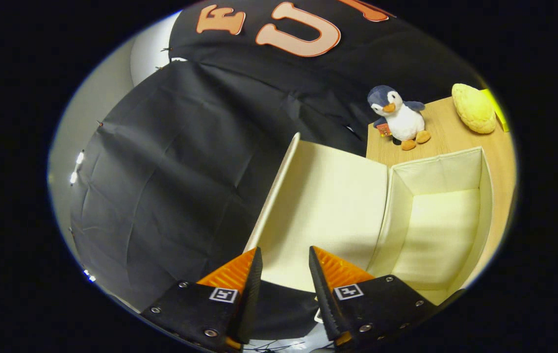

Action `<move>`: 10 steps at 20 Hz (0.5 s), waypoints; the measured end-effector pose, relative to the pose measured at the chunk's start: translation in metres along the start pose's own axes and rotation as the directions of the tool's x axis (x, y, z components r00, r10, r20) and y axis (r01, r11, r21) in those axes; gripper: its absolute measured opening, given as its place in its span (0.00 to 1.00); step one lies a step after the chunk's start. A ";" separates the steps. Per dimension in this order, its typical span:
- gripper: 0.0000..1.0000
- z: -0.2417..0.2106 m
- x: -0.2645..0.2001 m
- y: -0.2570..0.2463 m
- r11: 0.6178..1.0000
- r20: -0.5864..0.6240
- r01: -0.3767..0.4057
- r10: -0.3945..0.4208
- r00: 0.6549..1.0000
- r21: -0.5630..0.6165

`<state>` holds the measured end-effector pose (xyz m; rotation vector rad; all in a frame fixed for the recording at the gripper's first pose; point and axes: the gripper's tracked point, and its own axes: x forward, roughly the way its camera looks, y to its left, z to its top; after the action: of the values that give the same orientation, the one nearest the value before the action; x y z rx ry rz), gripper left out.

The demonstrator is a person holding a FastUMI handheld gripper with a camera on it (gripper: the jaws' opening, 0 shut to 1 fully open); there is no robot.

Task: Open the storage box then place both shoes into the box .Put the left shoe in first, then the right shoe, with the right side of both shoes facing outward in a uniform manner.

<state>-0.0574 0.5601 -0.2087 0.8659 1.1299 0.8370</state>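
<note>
Black cloth hangs as the wall [171,162] across most of the scene, creased and pinned at its seams, with a pale strip of room showing past its far edge. Beside it stands a wooden table [460,139], and on that table sits the box [436,230], cream-coloured and open. Its lid [323,206] is swung back and stands up from the box's near wall, the inner face turned toward the camera, its far edge lying against the cloth. Inside, the box shows bare cream walls and a bare floor, lit more brightly toward the far side; no shoe lies in it. Beyond the box, on the bare wood, a plush penguin [399,117] sits upright, facing the box, with a small red tag at its side. Near the penguin, further along the table, rests a yellow bumpy cushion-like thing [475,108]; what it is exactly I cannot tell. A bright yellow edge shows just behind it. The gripper [285,257] hangs in front of the lid, tilted, with its jaws released: the two fingers stand apart with a clear gap between them and nothing held. Through that gap the lower part of the lid's inner face is seen, just ahead of the fingertips. The box's opening lies ahead and to one side of the fingers.
</note>
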 end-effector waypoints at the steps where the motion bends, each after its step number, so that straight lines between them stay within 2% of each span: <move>1: 0.65 0.001 -0.001 -0.007 1.000 0.006 0.018 -0.018 1.000 -0.020; 3: 0.75 -0.001 -0.017 -0.031 0.994 0.019 0.085 -0.084 0.996 -0.069; 5: 0.81 -0.008 -0.039 -0.060 0.986 0.016 0.144 -0.144 0.990 -0.086; 10: 0.89 0.010 -0.097 -0.121 0.964 0.098 0.258 -0.251 0.963 -0.064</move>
<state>-0.0541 0.4200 -0.2772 0.6709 1.0973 0.6182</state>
